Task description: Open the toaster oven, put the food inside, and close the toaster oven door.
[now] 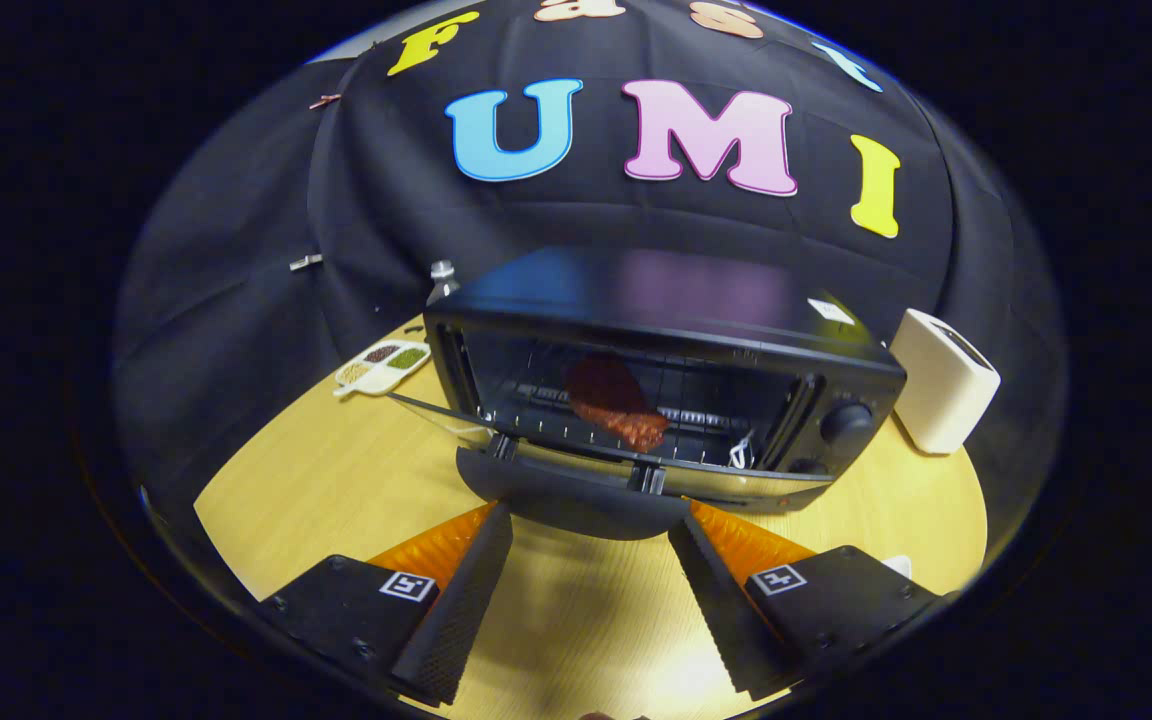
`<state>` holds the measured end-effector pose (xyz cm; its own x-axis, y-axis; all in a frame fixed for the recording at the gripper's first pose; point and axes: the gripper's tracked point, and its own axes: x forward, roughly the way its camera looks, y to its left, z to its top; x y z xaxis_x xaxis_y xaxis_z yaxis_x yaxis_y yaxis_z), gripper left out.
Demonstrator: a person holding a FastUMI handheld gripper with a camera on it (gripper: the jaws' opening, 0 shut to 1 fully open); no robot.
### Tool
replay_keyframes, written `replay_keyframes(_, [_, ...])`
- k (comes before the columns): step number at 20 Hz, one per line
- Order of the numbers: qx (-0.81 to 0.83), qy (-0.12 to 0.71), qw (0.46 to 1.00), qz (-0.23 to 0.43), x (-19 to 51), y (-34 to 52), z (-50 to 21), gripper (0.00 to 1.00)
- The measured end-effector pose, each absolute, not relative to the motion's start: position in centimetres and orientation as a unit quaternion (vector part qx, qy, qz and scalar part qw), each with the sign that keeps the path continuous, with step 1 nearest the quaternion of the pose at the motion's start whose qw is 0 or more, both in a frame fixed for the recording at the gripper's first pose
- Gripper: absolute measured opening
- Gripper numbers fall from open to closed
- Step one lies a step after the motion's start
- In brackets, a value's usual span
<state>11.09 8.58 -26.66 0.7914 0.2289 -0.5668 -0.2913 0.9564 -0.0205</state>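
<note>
On the wooden table (336, 480) stood the toaster oven (666, 375), its door (576, 490) dropped open toward the tongs (591, 520), which were spread wide and gripped nothing, their tips just short of the door's edge. Reddish food (616, 402) lay inside on the rack. Right of the oven sat a white toaster (944, 380); far left, a divided dish (382, 365).

Dim booth, sharp centre — fisheye-bent edges, soft sheen on toaster oven (656, 300)
</note>
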Motion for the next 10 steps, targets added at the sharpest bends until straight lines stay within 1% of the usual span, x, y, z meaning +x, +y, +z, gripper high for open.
replay_keyframes(4, [-0.065,0.234,0.961,0.13,14.6,9.0,-21.5,0.98])
replay_keyframes(10, [-0.074,0.15,0.978,0.122,13.2,8.2,-13.6,0.98])
